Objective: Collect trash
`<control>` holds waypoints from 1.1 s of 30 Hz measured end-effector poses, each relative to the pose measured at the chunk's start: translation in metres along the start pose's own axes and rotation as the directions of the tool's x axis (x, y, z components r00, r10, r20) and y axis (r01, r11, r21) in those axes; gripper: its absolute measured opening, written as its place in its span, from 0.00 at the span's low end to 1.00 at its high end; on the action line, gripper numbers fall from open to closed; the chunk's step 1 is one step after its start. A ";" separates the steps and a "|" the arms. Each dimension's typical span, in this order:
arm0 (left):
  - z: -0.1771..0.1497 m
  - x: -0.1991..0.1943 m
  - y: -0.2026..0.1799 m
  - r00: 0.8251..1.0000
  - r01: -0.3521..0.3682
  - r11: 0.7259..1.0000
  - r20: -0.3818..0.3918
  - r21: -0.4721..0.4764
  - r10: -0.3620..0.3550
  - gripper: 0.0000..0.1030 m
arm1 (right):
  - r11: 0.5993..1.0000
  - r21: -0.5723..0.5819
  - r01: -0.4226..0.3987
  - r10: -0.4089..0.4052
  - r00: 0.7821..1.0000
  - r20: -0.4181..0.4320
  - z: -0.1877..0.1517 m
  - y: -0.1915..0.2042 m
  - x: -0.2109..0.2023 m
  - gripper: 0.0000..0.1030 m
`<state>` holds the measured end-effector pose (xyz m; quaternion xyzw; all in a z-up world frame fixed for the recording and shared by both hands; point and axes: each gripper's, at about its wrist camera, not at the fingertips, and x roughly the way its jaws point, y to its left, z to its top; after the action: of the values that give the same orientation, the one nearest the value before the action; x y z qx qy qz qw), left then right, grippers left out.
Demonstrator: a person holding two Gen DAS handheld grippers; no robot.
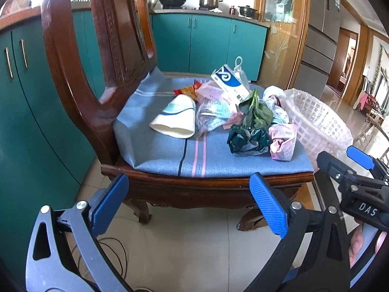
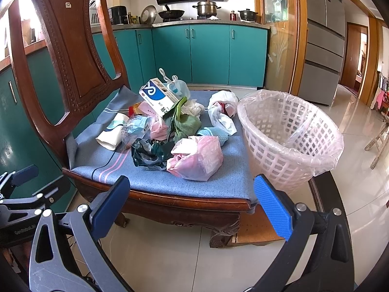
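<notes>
On my feeds: a wooden chair [image 2: 60, 56] with a blue striped cushion [image 2: 150, 177] carrying the trash, all piled toward the middle and back of the seat. Items: a crumpled pink bag [image 2: 197, 158] nearest the front edge; a dark green bag [image 2: 148, 154] touching its left side; a flattened white paper cup [image 1: 175, 119] lying on its side at the left of the pile; a clear bag of wrappers [image 2: 136, 131] beside it; a leafy green vegetable scrap [image 2: 182, 119] in the centre; a blue-and-white carton [image 2: 158, 97] propped on top at the back; a white plastic bag [image 2: 222, 112] at the right. A white lattice basket [image 2: 274, 168] lined with clear plastic stands just beside the chair's right side. My left gripper [image 1: 192, 204] hangs low before the seat front, fingers wide apart, holding nothing. My right gripper [image 2: 194, 206] likewise, fingers spread, nothing between them.
</notes>
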<state>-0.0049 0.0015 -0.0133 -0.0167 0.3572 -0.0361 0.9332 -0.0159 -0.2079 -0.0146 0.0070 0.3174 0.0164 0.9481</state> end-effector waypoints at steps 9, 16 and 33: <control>-0.006 0.009 -0.003 1.000 0.023 1.000 -0.021 -0.013 -0.023 0.96 | 1.000 0.008 0.009 -0.009 1.000 0.005 0.005 -0.006 -0.001 0.97; 0.029 0.010 -0.027 0.995 -0.086 0.984 0.054 0.154 0.078 0.96 | 0.997 0.071 0.020 -0.021 1.000 0.009 0.014 -0.026 0.002 0.97; 0.088 0.160 -0.069 0.984 0.047 0.970 -0.177 0.238 -0.004 0.28 | 0.997 0.078 0.012 -0.005 0.996 -0.089 0.009 -0.038 0.026 0.97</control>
<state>0.1685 -0.0798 -0.0499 0.0954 0.4308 -0.0924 0.8926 0.0119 -0.2450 -0.0238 0.0421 0.3595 0.0004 0.9322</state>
